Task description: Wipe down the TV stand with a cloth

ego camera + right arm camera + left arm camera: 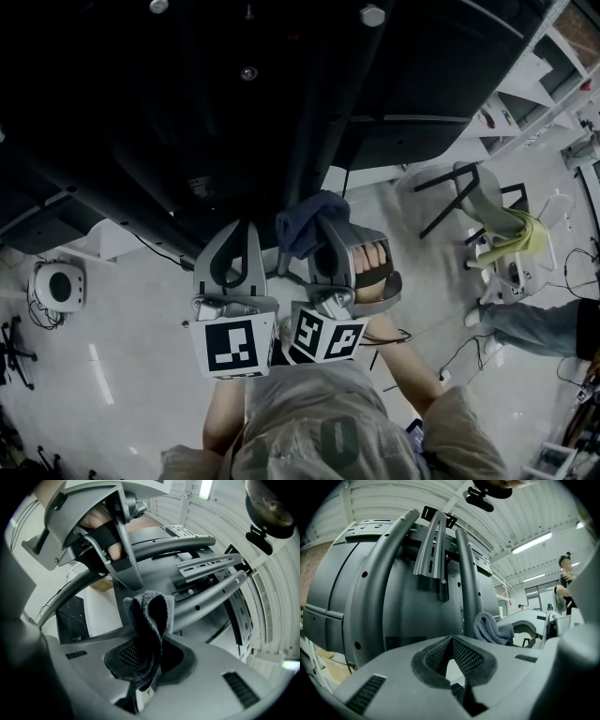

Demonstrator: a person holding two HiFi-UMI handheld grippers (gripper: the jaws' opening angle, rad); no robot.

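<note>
Sticking out between jaws of right hand-held gripper (143, 660), dark cloth (149, 620)

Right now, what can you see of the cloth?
The cloth is dark blue-grey and fuzzy like a towel. It is bunched up and pinched in the right gripper, sticking out past the jaw tips toward the dark metal tubes of the TV stand. Whether it touches them, I cannot tell.
</note>
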